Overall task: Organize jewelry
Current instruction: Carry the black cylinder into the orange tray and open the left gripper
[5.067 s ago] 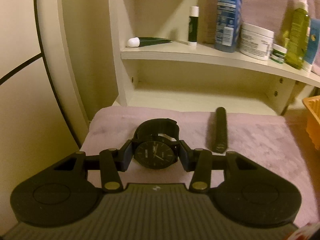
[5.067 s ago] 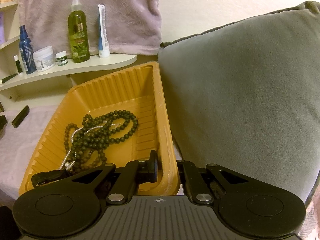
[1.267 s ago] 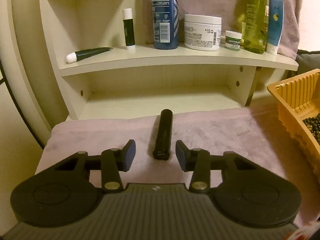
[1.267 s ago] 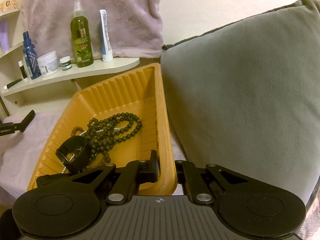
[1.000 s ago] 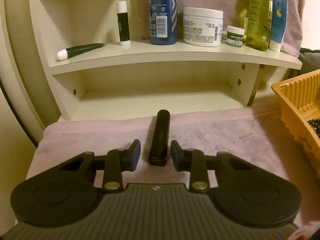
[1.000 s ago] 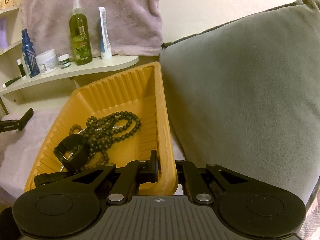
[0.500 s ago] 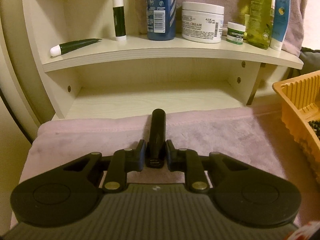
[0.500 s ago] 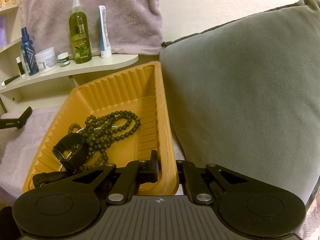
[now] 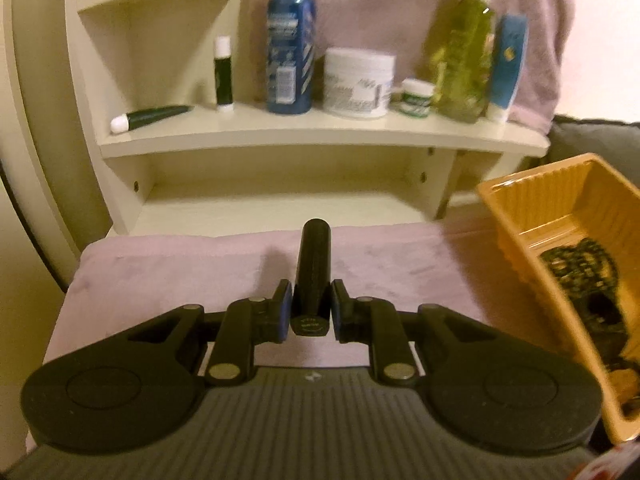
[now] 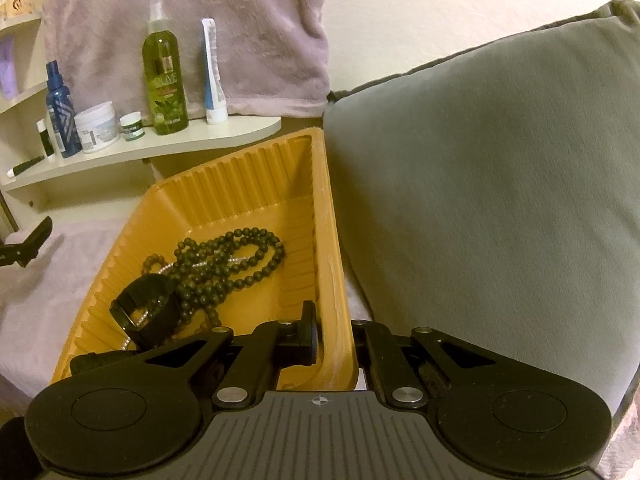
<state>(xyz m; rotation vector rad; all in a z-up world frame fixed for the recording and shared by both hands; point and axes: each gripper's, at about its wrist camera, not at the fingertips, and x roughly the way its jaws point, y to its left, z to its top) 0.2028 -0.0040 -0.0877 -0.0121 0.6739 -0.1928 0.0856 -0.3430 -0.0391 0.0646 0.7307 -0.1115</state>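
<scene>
In the left wrist view my left gripper (image 9: 310, 312) is shut on a black cylindrical tube (image 9: 313, 268), held by its near end and lifted above the pink towel (image 9: 168, 276), its far end pointing at the shelf. The orange ribbed tray (image 9: 528, 216) stands at the right. In the right wrist view my right gripper (image 10: 335, 334) is shut on the tray's near right rim (image 10: 334, 280). Inside the tray lie a dark bead necklace (image 10: 236, 256) and a black watch (image 10: 146, 308). The held tube (image 10: 28, 244) shows at the far left edge.
A cream shelf (image 9: 320, 132) behind the towel carries a blue bottle (image 9: 290, 40), a white jar (image 9: 358, 82), a green bottle (image 9: 460, 60) and small tubes. A grey cushion (image 10: 500, 200) presses against the tray's right side. A pink towel hangs on the wall.
My left gripper closed on the black tube and lifted it off the towel, swinging right so more of the tray shows. The right gripper kept its hold on the tray rim.
</scene>
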